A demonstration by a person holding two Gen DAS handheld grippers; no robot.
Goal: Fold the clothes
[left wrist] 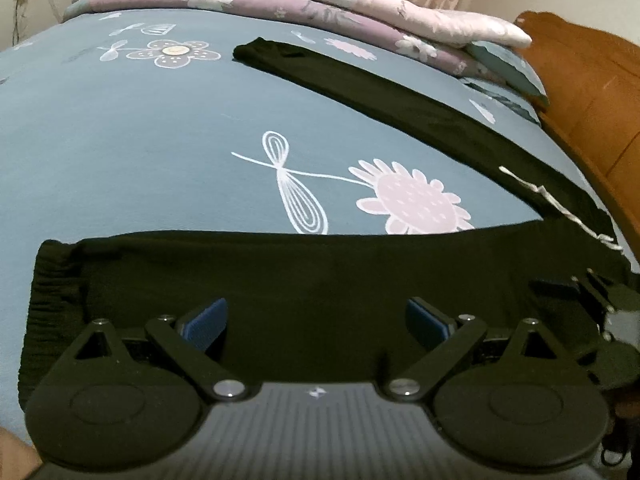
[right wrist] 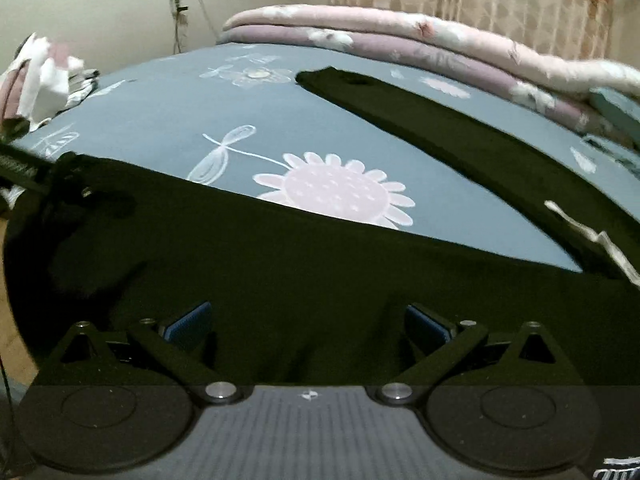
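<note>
Black trousers lie spread on the blue flowered bed sheet, legs apart in a V. The near leg runs across the front, its ribbed cuff at the left; the far leg stretches toward the back. A white drawstring lies near the waist on the right. My left gripper hovers open over the near leg by the cuff end. My right gripper is open above the same leg, closer to the waist. The left gripper's body shows at the right wrist view's left edge.
Folded pink and purple quilts are stacked along the far side of the bed. An orange wooden bed frame borders the right. A heap of light clothes sits at the bed's far left corner, with a curtain behind.
</note>
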